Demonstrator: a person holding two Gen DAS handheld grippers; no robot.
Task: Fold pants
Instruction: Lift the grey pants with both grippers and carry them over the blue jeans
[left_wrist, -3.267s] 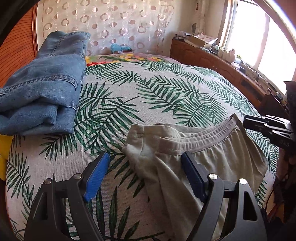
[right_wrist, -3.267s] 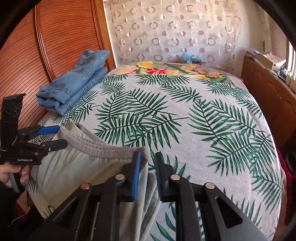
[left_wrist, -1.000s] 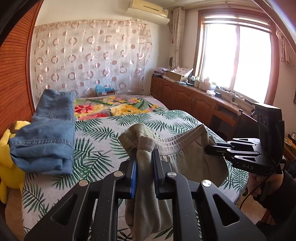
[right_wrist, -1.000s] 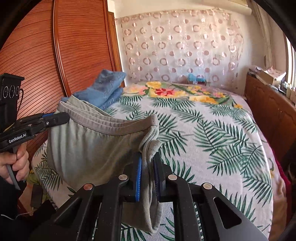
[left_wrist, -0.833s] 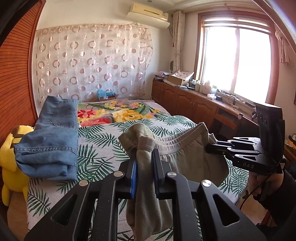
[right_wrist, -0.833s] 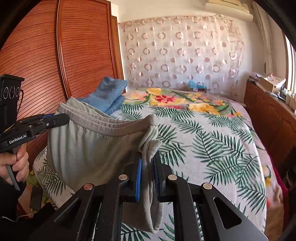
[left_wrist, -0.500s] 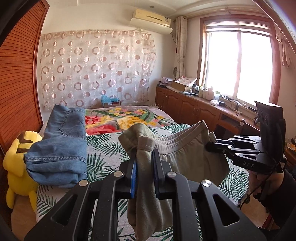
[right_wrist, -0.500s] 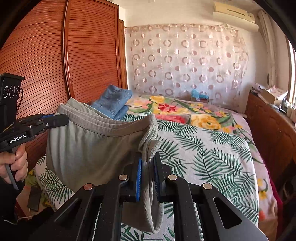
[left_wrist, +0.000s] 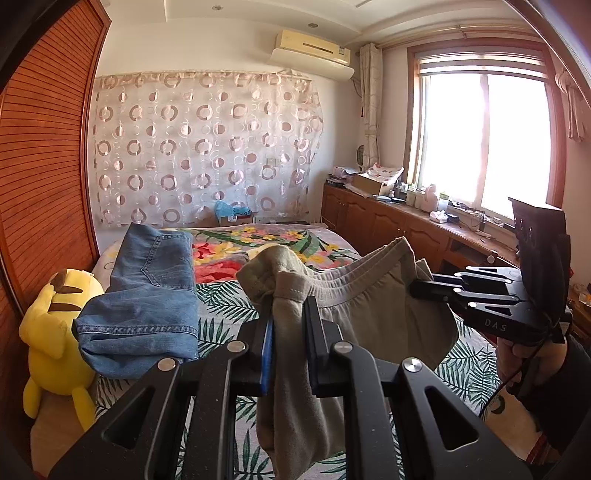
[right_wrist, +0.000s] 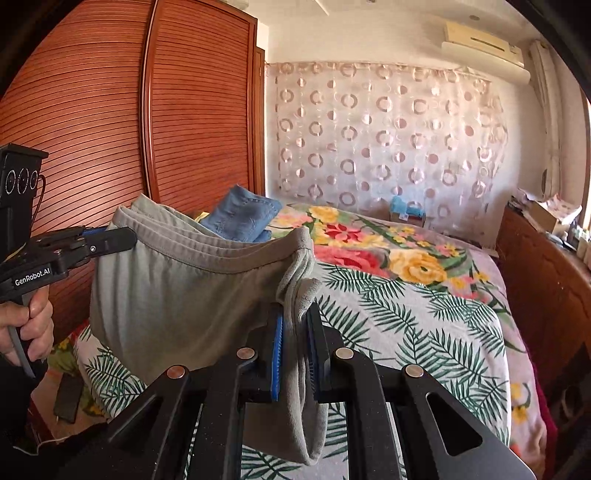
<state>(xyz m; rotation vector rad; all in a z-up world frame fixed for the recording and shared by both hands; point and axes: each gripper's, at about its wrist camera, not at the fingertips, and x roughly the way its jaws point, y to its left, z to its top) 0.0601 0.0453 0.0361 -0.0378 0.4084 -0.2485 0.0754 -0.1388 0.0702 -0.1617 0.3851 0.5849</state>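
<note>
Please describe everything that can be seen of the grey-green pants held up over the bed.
The grey-green pants look like soft knit cloth with a ribbed, stitched elastic waistband along the top edge. They are lifted above the bed, waistband uppermost and sagging between two grips. The left gripper is shut on one bunched waistband corner, the right gripper on the other. The body hangs loose and wrinkled below; the legs run out of view. Nothing else is seen touching them.
</note>
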